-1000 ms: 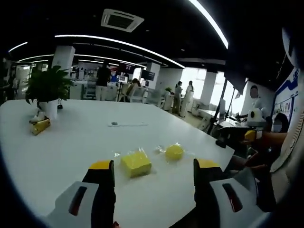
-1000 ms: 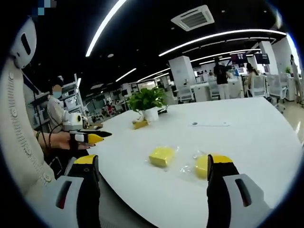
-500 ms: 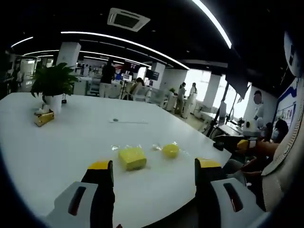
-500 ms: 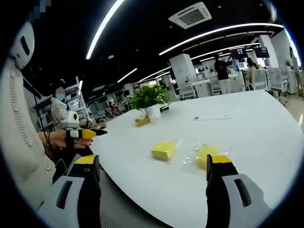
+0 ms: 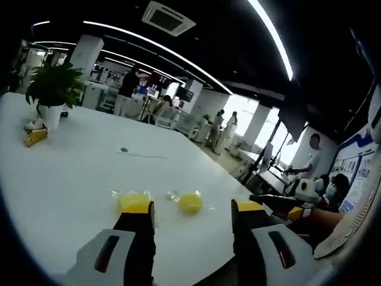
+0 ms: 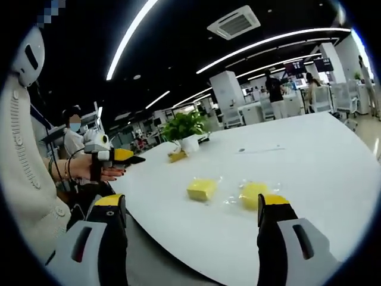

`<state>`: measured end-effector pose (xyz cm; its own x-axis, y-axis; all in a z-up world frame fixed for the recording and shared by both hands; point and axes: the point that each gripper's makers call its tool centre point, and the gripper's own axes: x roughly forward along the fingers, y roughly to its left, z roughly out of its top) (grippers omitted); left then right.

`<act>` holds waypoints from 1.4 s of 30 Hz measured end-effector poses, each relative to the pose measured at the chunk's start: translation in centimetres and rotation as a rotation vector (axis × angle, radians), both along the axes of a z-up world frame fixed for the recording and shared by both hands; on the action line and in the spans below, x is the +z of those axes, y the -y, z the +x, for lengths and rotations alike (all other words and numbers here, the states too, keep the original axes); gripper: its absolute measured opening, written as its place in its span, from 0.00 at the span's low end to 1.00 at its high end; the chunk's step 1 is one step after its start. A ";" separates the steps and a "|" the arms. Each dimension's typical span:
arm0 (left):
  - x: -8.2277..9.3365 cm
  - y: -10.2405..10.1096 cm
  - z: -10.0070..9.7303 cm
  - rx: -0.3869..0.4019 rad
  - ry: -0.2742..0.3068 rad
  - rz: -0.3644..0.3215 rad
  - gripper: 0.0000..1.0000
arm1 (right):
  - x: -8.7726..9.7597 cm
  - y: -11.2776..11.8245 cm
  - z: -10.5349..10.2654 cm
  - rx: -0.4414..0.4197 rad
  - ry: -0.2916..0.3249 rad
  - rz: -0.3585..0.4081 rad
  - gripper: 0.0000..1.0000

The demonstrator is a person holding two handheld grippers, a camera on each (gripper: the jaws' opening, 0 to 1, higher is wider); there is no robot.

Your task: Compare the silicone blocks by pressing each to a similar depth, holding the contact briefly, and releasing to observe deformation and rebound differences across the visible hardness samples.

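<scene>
Two yellow silicone blocks in clear wrappers lie side by side near the white table's edge point(image 6: 333, 196). The square block point(image 6: 201, 189) is on the left and the rounder block point(image 6: 252, 193) is on the right, just beyond my right gripper point(image 6: 191, 204), which is open and holds nothing. In the left gripper view, the square block point(image 5: 132, 200) is partly hidden behind the left jaw, and the round block point(image 5: 190, 202) sits between the jaws of my open left gripper point(image 5: 191, 208). Both grippers hover off the table. A hand holds the left gripper point(image 6: 128, 157) up at the left.
A potted plant point(image 6: 184, 127) stands at the far side of the table with a small yellow item point(image 6: 175, 156) beside it. A thin flat object point(image 6: 259, 149) lies mid-table. People and desks fill the office behind. A person in a white sleeve point(image 6: 24, 179) is at the left.
The left gripper has risen in the right gripper view, and its camera has tilted, so the blocks now sit at its jaw tips. The blocks have not moved on the table.
</scene>
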<state>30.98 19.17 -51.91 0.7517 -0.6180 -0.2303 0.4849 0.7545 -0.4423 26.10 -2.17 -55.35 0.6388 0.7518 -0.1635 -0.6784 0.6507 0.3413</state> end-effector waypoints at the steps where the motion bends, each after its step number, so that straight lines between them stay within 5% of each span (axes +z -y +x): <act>1: 0.1 0.5 0.3 -0.007 -0.002 0.000 0.50 | -0.1 0.1 0.0 0.002 -0.004 0.001 0.85; 8: 0.4 3.8 3.1 -0.045 -0.062 -0.062 0.44 | -0.2 0.9 0.8 0.011 -0.012 0.015 0.84; 13: 0.4 5.0 6.8 0.019 -0.180 -0.252 0.48 | -0.5 1.1 1.7 0.028 -0.017 0.012 0.83; 18: -1.1 6.0 9.8 0.050 -0.259 -0.299 0.47 | -1.1 1.3 2.8 0.040 -0.037 0.017 0.82; 23: -4.4 7.9 12.4 0.042 -0.336 -0.247 0.50 | -1.6 1.4 3.7 0.043 -0.052 0.022 0.81; 30: -9.7 10.6 15.3 0.123 -0.574 -0.393 0.59 | -3.2 1.2 4.1 0.059 -0.121 0.021 0.79; 42: -16.5 11.9 18.8 0.248 -0.715 -0.430 0.62 | -4.7 2.4 5.5 0.022 -0.180 0.022 0.75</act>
